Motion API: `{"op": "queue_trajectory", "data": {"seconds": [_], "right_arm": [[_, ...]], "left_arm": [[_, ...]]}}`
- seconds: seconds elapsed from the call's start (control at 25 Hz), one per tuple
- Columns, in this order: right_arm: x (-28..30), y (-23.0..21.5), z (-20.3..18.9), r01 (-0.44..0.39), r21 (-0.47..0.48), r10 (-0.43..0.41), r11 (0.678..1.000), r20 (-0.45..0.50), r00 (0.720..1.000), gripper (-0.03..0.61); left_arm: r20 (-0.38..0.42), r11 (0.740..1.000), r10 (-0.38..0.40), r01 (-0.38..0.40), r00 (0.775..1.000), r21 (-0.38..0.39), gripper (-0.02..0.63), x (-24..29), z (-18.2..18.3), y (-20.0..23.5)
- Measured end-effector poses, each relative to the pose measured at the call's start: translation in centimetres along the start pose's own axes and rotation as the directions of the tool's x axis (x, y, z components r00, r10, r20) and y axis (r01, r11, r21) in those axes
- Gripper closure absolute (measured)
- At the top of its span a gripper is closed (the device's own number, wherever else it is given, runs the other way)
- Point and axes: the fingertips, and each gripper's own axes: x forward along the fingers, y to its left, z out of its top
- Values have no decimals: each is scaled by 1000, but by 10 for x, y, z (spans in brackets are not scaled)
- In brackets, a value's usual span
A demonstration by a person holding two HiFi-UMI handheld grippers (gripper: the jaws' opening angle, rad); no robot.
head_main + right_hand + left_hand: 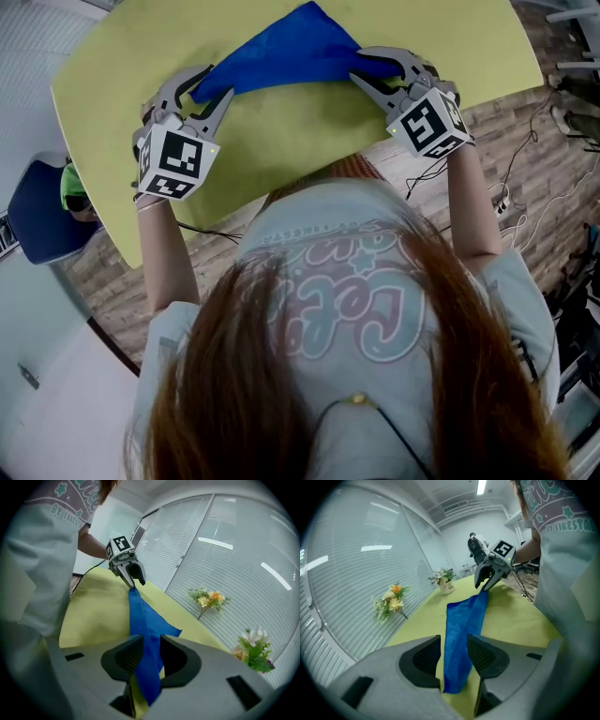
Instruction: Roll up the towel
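A blue towel (281,52) stretches as a band across the yellow-green table (281,141) between my two grippers. My left gripper (204,94) holds its left end, and my right gripper (373,73) holds its right end. In the left gripper view the towel (464,620) runs between the jaws of the left gripper (453,651), a short end hanging below them, and on to the right gripper (485,581). In the right gripper view the right gripper (146,656) is shut on the towel (143,616), which leads to the left gripper (133,581).
The person stands against the table's near edge. Flower bunches (391,599) (445,581) stand along the far side by the blinds (225,550). A blue chair (37,211) sits at the left. Cables (525,159) lie on the floor at the right.
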Motion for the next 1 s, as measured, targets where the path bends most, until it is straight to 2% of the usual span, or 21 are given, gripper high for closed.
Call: {"op": "queue_trajectory", "data": {"seconds": [0.2, 0.4, 0.6, 1.0], "right_arm": [[5, 20, -1, -19, -23, 18, 1000, -27, 999, 468], [7, 35, -12, -32, -29, 30, 999, -65, 997, 468], [9, 33, -23, -14, -52, 9, 999, -95, 995, 474], [16, 28, -30, -27, -78, 18, 997, -110, 994, 499]], "left_arm": [[-39, 994, -58, 61, 998, 86, 452, 9, -5, -25], [-99, 982, -68, 84, 993, 167, 453, 18, -14, -38], [-166, 967, -50, 89, 985, 238, 453, 24, -23, -45], [-214, 958, 21, 42, 977, 283, 454, 29, -33, -29]]}}
